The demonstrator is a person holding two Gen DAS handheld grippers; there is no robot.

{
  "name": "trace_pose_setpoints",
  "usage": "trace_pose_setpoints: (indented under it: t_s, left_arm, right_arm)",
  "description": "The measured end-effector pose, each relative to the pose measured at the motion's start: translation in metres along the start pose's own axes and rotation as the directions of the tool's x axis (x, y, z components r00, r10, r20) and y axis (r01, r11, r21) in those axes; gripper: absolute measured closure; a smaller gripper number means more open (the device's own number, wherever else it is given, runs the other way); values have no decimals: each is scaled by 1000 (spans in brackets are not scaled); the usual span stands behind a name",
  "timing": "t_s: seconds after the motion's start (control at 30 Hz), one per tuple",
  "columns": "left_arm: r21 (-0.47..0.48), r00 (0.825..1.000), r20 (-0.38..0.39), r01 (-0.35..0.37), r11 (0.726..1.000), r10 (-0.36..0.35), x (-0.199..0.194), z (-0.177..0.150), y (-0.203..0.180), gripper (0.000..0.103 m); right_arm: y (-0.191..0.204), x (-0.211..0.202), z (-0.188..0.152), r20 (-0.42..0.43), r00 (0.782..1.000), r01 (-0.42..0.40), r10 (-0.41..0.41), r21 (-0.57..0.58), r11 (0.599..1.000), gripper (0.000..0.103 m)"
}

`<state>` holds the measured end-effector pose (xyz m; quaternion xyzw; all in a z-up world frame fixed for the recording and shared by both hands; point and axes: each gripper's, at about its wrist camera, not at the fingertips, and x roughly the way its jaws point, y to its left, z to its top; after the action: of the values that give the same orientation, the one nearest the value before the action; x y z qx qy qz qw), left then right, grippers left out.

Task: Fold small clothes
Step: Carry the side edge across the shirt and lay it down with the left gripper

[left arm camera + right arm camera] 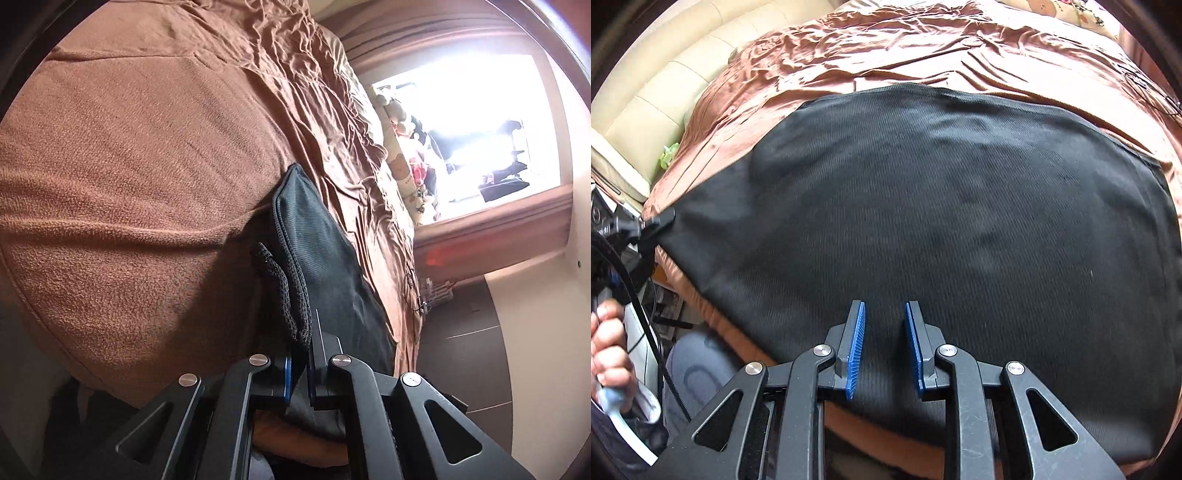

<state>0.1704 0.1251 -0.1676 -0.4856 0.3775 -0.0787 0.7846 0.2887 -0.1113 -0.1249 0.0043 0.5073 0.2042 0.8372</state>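
A black cloth (pixel 942 206) lies spread flat on a bed (pixel 886 55) with a wrinkly brown sheet. The cloth reaches to the near edge of the bed and hangs a little over it.

The left gripper (pixel 300 369) has its fingers squeezed together on one corner of the cloth. A bit of black mesh (pixel 284 291) pokes out of the pinch. In the left wrist view the held corner stands up off the bed, beside a fuzzy brown blanket (pixel 122 192). In the right wrist view this same gripper (pixel 657 221) shows at the left edge of the bed, and the cloth is pulled out to a point there.

The right gripper (pixel 884 347) hangs over the near part of the cloth. Its blue fingers (pixel 855 350) are a little apart, and nothing is between them.

A hand (pixel 611 350) is low on the left, around a pale handle. A cream headboard (pixel 665 96) stands at the far left side of the bed. A bright window (pixel 472 129) is past the bed.
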Motion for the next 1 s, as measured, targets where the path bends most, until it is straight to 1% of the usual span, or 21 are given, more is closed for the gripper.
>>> trace_pose_setpoints:
  t_s: [0.2, 0.3, 0.43, 0.53, 0.7, 0.8, 0.83, 1.0]
  left_arm:
    - [43, 999, -11, 36, 998, -35, 5, 3, -25, 97]
    - [69, 998, -18, 56, 996, -55, 7, 7, -38, 97]
    - [109, 996, -35, 85, 990, -81, 11, 10, -58, 97]
    - [153, 994, -60, 96, 984, -88, 18, 12, -77, 97]
    - [198, 990, -94, 122, 973, -105, 27, 11, -102, 97]
    - [229, 987, -106, 141, 963, -119, 32, 12, -119, 97]
    - [239, 986, -112, 148, 960, -124, 34, 12, -126, 97]
    - [283, 980, -134, 182, 942, -149, 41, 12, -157, 97]
  right_arm:
    - [0, -8, -21, -2, 1000, -8, 8, 5, 1000, 84]
    - [-2, -14, -30, -5, 999, -33, 34, 26, 999, 84]
    - [-13, -25, -35, 3, 997, -81, 82, 88, 993, 84]
    - [-22, -38, -36, 38, 995, -96, 93, 119, 988, 84]
    - [-28, -50, -35, 75, 993, -96, 87, 127, 987, 84]
    - [-30, -50, -39, 81, 991, -114, 103, 143, 983, 84]
    - [-29, -49, -41, 80, 991, -120, 110, 143, 982, 86]
    - [-24, -39, -44, 63, 988, -151, 142, 153, 977, 88]
